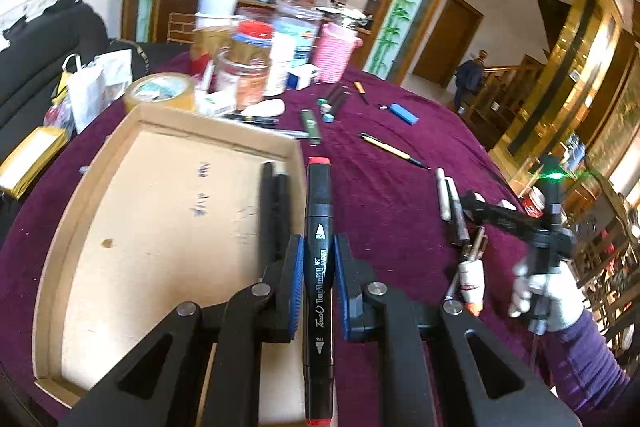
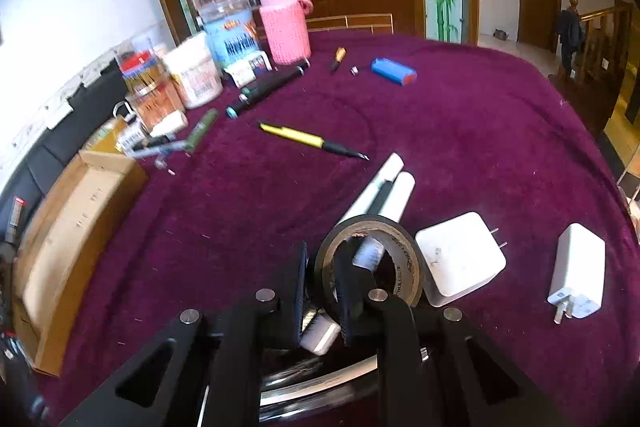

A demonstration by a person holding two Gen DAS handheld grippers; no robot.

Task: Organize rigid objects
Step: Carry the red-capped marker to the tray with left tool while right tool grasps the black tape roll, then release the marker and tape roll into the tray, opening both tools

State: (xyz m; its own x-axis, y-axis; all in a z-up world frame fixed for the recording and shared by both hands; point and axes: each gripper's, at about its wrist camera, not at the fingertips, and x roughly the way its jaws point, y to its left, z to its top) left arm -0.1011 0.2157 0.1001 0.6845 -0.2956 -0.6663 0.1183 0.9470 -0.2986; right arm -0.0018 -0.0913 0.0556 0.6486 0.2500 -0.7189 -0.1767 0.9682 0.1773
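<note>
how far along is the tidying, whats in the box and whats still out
Early. Done: two black pens lie in the cardboard box. In hand: the left gripper is shut on a red-capped marker; the right gripper pinches a black tape roll. Left: yellow pen, two white chargers, blue battery pack.

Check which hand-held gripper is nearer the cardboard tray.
Left. The left hand-held gripper holds a marker at the cardboard tray edge; the right hand-held gripper grips a tape roll further away.
</note>
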